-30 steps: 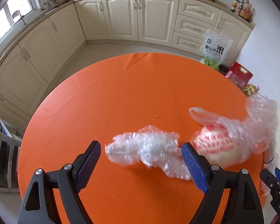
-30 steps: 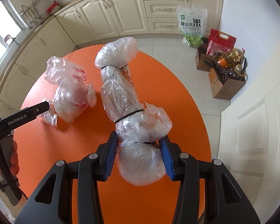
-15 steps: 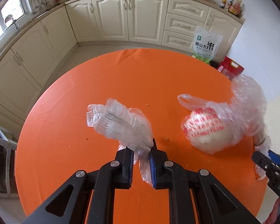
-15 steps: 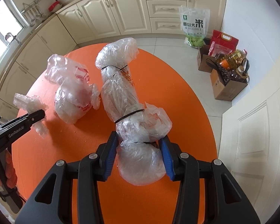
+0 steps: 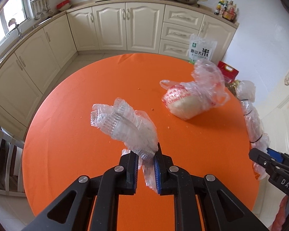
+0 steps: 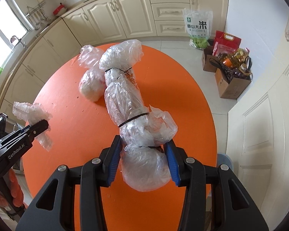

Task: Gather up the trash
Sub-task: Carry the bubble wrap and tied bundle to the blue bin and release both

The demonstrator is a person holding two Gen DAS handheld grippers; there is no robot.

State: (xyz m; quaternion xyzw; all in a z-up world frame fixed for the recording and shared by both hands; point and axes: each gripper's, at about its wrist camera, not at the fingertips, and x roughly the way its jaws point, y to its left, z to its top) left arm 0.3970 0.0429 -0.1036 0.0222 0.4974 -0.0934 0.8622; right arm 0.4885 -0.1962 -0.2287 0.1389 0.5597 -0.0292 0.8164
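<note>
My left gripper is clamped tight on a crumpled clear plastic wrap — pads pinch its lower end, the rest sticks up and out over the orange table, clear of the surface. My right gripper is part open, pads pressed on both sides of a long plastic bundle tied with black bands, gripped near its lower bulge. A third bag with red print sits on the table, beyond the bundle's far end — untouched.
</note>
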